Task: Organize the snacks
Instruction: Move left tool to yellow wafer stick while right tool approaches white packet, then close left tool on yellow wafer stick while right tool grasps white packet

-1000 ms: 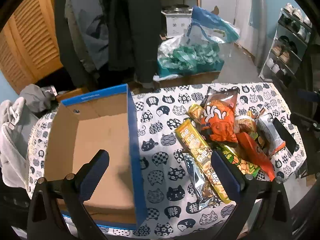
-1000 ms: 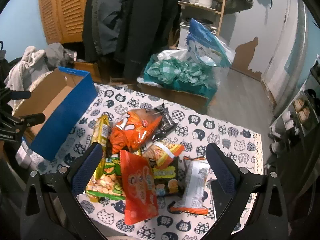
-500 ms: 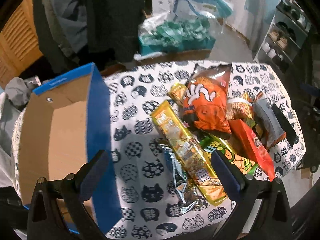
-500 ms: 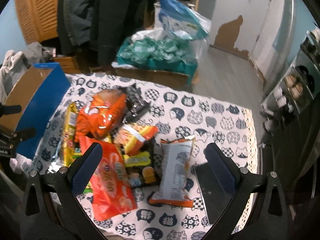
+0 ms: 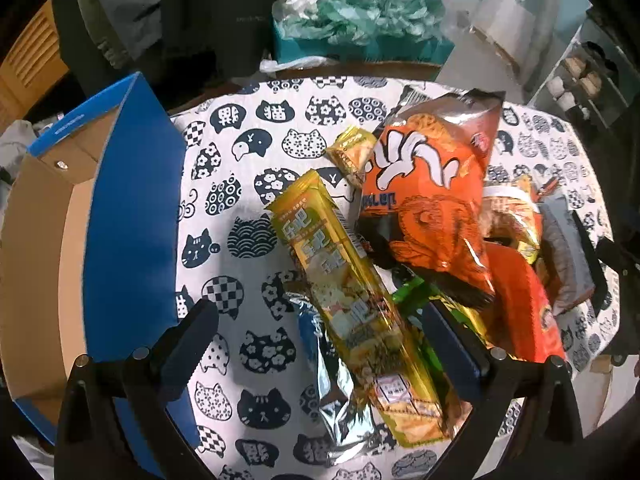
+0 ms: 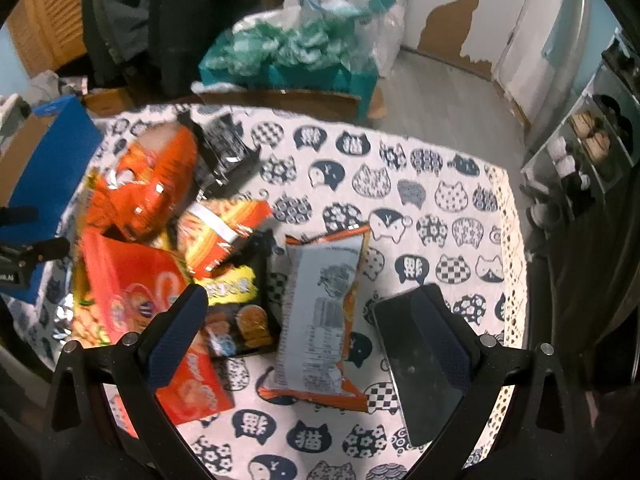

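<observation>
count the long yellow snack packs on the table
2. One long yellow pack lies diagonally between the open left gripper's jaws. A second yellow pack pokes out from under the big orange bag. More may be buried in the pile.

The long yellow foil snack packet (image 5: pixel 352 300) and orange crinkled chip bag (image 5: pixel 432 200) look glossy; the blue-sided brown cardboard box (image 5: pixel 132 216), at nine o'clock, is matt, as is the cat-print cloth table cover (image 6: pixel 440 208).

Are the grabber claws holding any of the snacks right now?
No, nothing is held. The left gripper is open above the long yellow snack pack, and the right gripper is open above the grey snack bag.
</observation>
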`<action>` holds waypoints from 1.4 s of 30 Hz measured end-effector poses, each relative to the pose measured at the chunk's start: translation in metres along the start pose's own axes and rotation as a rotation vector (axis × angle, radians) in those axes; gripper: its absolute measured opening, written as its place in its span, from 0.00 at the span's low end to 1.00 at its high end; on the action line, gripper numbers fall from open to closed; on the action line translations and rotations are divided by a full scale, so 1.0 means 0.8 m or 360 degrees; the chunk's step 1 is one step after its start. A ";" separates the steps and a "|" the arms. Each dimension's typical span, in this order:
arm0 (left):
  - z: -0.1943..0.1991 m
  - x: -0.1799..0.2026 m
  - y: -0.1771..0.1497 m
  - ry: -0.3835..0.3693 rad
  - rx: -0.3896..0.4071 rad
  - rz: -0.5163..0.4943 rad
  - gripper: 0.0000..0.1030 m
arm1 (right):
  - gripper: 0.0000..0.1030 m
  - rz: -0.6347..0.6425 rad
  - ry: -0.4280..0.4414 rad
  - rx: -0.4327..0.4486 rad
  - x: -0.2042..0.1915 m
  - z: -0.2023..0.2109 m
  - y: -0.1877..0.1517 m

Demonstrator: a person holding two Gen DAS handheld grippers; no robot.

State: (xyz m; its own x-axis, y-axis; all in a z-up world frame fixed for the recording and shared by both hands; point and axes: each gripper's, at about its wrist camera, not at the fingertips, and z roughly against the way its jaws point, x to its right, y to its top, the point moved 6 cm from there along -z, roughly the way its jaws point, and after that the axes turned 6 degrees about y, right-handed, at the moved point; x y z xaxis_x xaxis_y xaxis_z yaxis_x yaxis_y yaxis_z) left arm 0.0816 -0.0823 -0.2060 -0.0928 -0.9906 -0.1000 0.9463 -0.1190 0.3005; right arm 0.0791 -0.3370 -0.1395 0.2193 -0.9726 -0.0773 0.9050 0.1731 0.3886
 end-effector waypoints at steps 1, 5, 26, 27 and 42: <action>-0.003 0.002 0.001 0.0012 -0.0006 -0.0002 1.00 | 0.98 -0.0003 -0.0007 -0.0015 0.003 -0.004 -0.002; -0.013 0.009 0.006 0.0024 -0.0023 -0.0012 1.00 | 0.98 -0.0015 -0.0006 -0.0049 0.011 -0.018 -0.008; -0.044 0.024 -0.005 -0.0105 -0.0133 -0.0139 0.52 | 0.58 -0.0079 0.0023 -0.0300 0.029 -0.089 -0.041; -0.043 0.023 -0.005 -0.0110 -0.0132 -0.0147 0.51 | 0.51 -0.0081 0.0034 -0.0307 0.029 -0.091 -0.042; -0.030 -0.004 -0.004 -0.0251 -0.0157 -0.0087 0.42 | 0.37 -0.0087 0.0100 -0.0234 0.018 -0.063 -0.025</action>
State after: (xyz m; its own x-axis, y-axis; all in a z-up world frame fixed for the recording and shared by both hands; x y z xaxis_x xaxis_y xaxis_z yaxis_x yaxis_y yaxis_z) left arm 0.0861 -0.0775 -0.2295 -0.1851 -0.9820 0.0386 0.9635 -0.1736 0.2037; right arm 0.0827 -0.3465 -0.1946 0.1868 -0.9703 -0.1537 0.9587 0.1459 0.2442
